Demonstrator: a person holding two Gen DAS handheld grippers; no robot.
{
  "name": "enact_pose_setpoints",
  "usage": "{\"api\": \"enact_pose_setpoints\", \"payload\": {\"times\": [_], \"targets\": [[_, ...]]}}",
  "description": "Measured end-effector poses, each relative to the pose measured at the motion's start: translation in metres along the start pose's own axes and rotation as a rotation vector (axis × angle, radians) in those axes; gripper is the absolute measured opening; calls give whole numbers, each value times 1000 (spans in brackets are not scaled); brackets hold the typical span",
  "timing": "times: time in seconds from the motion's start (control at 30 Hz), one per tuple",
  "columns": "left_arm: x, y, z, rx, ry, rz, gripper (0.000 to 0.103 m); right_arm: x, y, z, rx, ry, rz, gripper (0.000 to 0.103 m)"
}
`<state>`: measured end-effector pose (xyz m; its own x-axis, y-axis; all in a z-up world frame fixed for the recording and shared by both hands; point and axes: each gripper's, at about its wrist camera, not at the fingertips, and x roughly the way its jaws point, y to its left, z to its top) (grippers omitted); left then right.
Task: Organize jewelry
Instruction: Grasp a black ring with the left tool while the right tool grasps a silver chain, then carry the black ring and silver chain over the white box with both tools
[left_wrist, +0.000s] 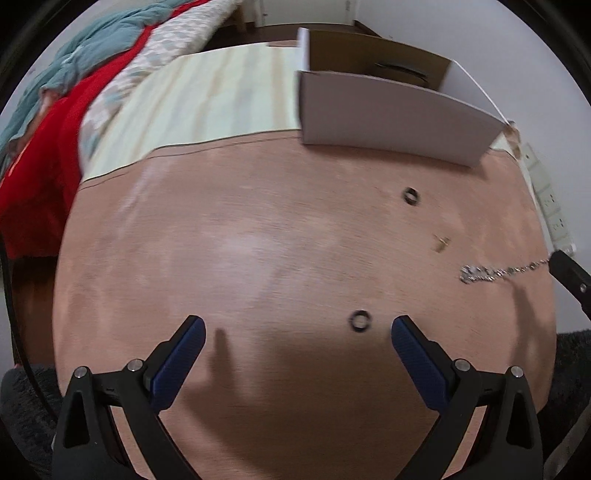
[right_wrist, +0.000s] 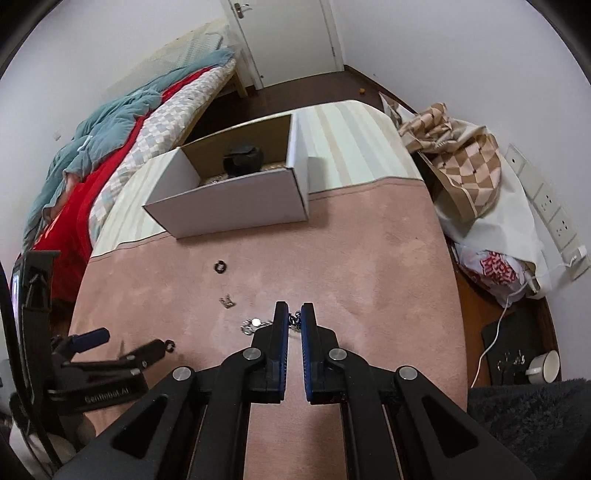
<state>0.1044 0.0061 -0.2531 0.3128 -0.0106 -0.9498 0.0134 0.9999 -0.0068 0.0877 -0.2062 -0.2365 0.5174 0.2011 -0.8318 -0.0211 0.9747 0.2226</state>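
Note:
My left gripper (left_wrist: 297, 328) is open and empty above the pink cloth, with a dark ring (left_wrist: 360, 320) lying between its fingertips, nearer the right one. A second dark ring (left_wrist: 410, 195) and a small gold piece (left_wrist: 441, 242) lie farther on. My right gripper (right_wrist: 294, 314) is shut on one end of a silver chain (right_wrist: 255, 325); the rest of the chain trails left on the cloth. The chain (left_wrist: 491, 273) and the right gripper's tip (left_wrist: 569, 271) also show in the left wrist view. An open white cardboard box (right_wrist: 236, 201) holds a dark round pot (right_wrist: 243, 159).
The pink cloth (right_wrist: 369, 258) covers the near part of the table, a striped cloth (right_wrist: 343, 147) the far part. A bed with red and teal covers (right_wrist: 92, 147) is on the left. Bags (right_wrist: 469, 177) and wall sockets (right_wrist: 554, 210) are on the right.

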Motion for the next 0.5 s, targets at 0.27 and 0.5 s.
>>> {"api": "enact_pose_setpoints", "payload": {"times": [0.27, 0.5], "targets": [[4, -22, -2, 72, -4, -22, 41, 5, -10, -5, 26, 17, -13, 7], [-1, -30, -4, 90, -9, -34, 10, 1, -9, -1, 33, 6, -16, 6]]}}
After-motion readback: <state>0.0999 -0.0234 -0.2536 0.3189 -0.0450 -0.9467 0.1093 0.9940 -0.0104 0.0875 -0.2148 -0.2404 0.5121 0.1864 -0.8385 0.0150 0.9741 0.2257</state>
